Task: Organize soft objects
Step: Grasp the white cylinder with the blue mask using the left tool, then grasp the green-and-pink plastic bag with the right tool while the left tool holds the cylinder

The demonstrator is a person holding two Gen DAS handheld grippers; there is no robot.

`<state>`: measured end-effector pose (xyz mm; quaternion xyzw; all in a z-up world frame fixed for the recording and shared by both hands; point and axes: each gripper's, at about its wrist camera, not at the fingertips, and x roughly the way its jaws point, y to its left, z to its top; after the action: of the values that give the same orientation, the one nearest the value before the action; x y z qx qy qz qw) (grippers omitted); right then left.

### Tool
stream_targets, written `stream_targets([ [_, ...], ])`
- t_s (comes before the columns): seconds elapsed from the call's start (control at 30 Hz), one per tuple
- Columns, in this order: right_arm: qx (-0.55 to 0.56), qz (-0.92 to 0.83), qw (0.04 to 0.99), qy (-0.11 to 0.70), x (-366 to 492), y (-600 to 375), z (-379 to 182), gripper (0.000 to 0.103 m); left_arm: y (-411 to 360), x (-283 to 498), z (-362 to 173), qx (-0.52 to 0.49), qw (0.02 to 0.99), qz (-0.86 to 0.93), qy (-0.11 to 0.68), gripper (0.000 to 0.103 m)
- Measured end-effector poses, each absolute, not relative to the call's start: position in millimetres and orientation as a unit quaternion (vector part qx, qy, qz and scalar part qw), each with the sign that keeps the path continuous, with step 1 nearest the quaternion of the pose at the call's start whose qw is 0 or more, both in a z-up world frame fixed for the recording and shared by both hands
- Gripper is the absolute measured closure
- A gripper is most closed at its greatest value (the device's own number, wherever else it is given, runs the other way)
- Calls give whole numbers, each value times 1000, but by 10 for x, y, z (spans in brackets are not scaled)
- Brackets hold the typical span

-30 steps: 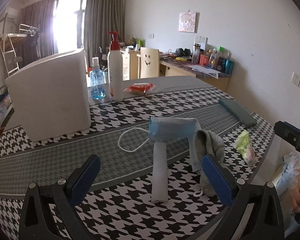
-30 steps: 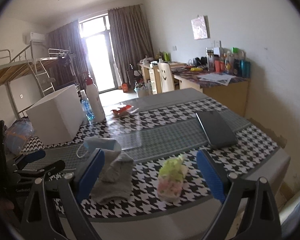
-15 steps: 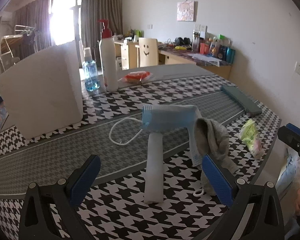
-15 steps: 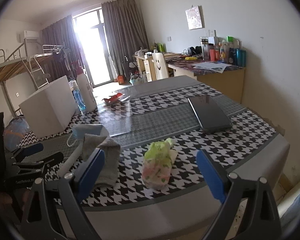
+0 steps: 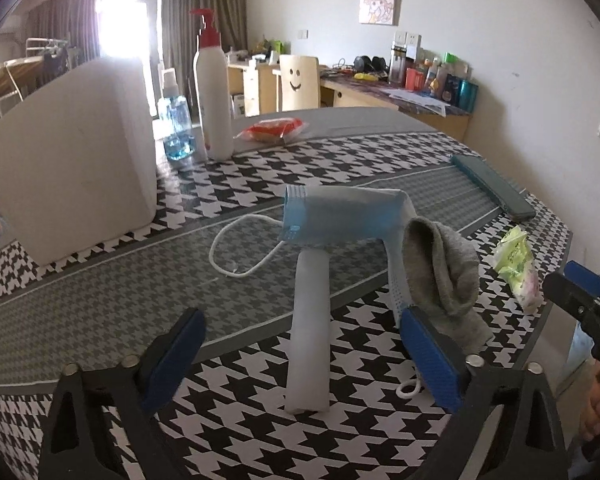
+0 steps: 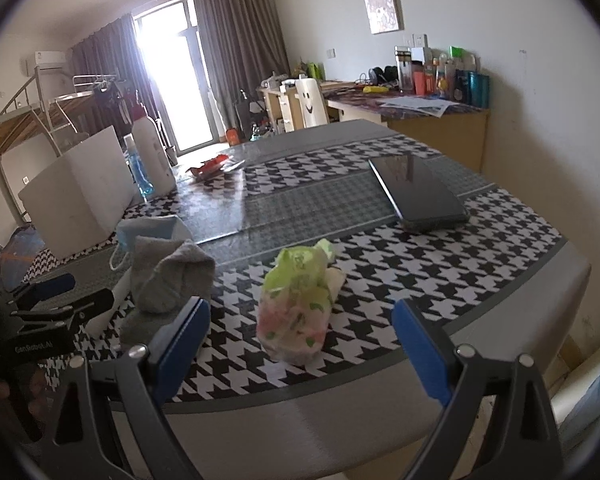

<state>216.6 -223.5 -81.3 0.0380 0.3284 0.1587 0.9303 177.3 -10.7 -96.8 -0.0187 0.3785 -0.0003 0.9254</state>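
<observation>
A white tube point(image 5: 310, 332) lies on the houndstooth table point(image 5: 100, 292), pointing away from me. A blue face mask point(image 5: 340, 220) is draped over its far end, and a grey sock point(image 5: 440, 272) is slumped just right of it. My left gripper point(image 5: 304, 356) straddles the tube's near half. Its jaws are closing, and its pads are clear of the tube. My right gripper point(image 6: 300, 346) is open around a green and pink tissue pack point(image 6: 298, 308) near the table's front edge, without touching it. The sock point(image 6: 168, 276) and mask point(image 6: 152, 228) lie to its left.
A white foam box point(image 5: 72, 160) stands at the back left, with a pump bottle point(image 5: 214, 92), a blue spray bottle point(image 5: 174, 124) and a red packet point(image 5: 272, 128) beyond. A dark flat case point(image 6: 416, 192) lies at the right. The table's rounded edge point(image 6: 340, 408) is close below the right gripper.
Both grippers have sunk and come closer to the table. The tube now reaches further in between the left fingers, and the tissue pack sits between the right fingers.
</observation>
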Motion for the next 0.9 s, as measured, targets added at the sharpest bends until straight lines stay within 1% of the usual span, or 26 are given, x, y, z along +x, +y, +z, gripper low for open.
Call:
stream_targets([
  [0.07, 39, 160, 930, 330, 2173, -2229, -818, 8, -111, 1813, -993, -16, 921, -5, 388, 19],
  [0.1, 39, 160, 929, 330, 2176, -2223, -818, 8, -115, 1833, -1010, -16, 919, -7, 394, 21],
  [0.17, 41, 164, 928, 330, 2183, -2210, -820, 8, -119, 1869, -1052, -16, 914, -9, 405, 29],
  [0.27, 42, 166, 928, 330, 2191, -2196, -829, 8, -116, 1900, -1088, -20, 909, -11, 417, 37],
  [0.3, 42, 166, 928, 330, 2199, -2189, -832, 8, -116, 1914, -1102, -20, 907, -13, 421, 38],
  [0.43, 45, 167, 927, 333, 2220, -2209, -850, 8, -130, 1930, -1118, -15, 905, -9, 425, 48],
  [0.5, 44, 167, 927, 333, 2223, -2207, -858, 8, -138, 1923, -1117, -9, 905, -6, 424, 56],
  [0.53, 43, 167, 927, 333, 2225, -2209, -863, 9, -148, 1919, -1117, -5, 906, -5, 424, 63],
  [0.57, 43, 168, 926, 334, 2226, -2202, -871, 10, -162, 1929, -1121, -1, 906, -8, 424, 67],
  [0.63, 41, 169, 926, 336, 2226, -2192, -883, 10, -182, 1945, -1122, 6, 905, -9, 424, 72],
  [0.67, 41, 169, 925, 337, 2228, -2189, -886, 11, -190, 1944, -1122, 10, 906, -10, 424, 80],
  [0.8, 41, 169, 925, 337, 2227, -2187, -894, 11, -189, 1947, -1113, 8, 906, -11, 422, 82],
  [0.87, 39, 172, 924, 340, 2236, -2170, -910, 19, -199, 1941, -1101, 8, 908, -13, 418, 84],
  [0.9, 37, 174, 922, 344, 2239, -2158, -922, 20, -198, 1936, -1093, 7, 909, -15, 416, 84],
])
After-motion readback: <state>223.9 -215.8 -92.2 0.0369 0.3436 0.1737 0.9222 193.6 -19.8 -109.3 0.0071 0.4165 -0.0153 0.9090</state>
